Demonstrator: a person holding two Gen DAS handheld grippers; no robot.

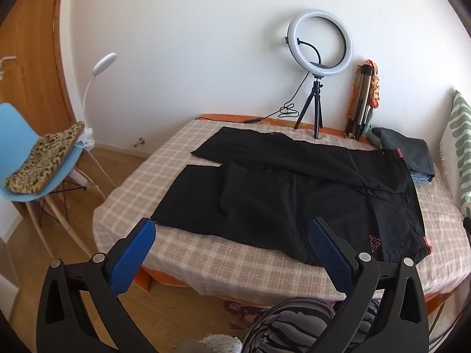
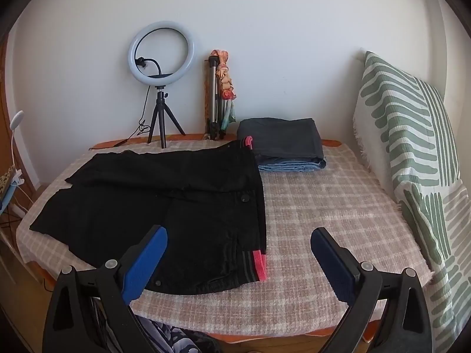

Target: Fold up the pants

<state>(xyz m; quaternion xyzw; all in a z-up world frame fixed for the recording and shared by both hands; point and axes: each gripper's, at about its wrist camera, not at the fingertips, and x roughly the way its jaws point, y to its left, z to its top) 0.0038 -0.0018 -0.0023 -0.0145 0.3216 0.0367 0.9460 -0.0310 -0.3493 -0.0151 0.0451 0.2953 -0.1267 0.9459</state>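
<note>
both grippers hang at the near edge, left gripper [image 1: 232, 229] and right gripper [image 2: 238, 235], fingers spread wide and holding nothing. the black pants [image 1: 294, 194] lie flat on the checked bedcover [image 2: 323, 206], legs splayed left. a pinch could catch the cover too; farther back, swung fabric might topple the ring light [image 1: 319, 44]

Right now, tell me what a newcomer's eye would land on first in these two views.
The black pants dominate, spread flat across the checked bedspread, legs pointing left and the pink-trimmed waistband to the right. Behind them a ring light on a small tripod stands against the white wall, with a stack of folded clothes beside the waistband. Both the left gripper and right gripper hover open at the near edge.
</note>
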